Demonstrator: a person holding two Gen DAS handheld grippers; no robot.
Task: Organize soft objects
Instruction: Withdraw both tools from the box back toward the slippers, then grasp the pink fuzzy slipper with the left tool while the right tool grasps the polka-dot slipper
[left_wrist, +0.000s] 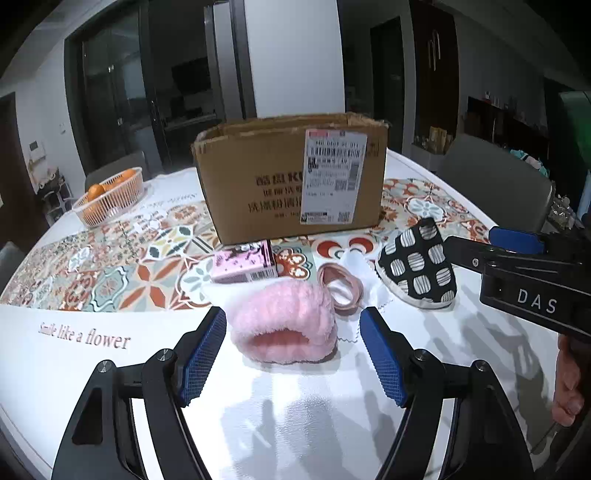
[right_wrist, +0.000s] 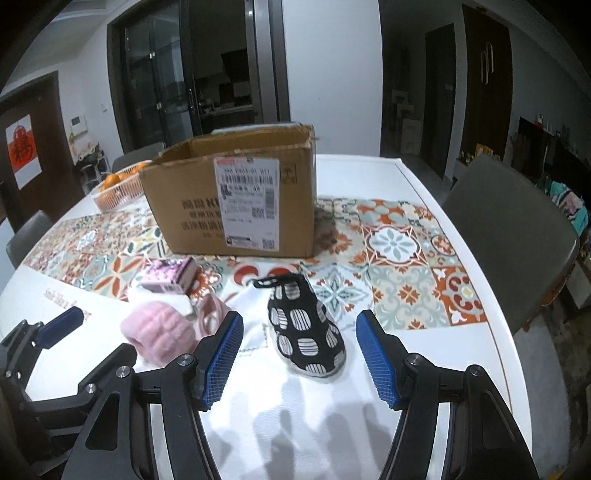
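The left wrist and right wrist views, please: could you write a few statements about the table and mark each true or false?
1. The left tool is open, with the fluffy pink band ahead of its pads. True.
2. The right tool grips the black spotted shoe. False: it is open, the shoe untouched.
3. The cardboard box is open at the top. True.
4. The basket holds bananas. False: orange fruit.
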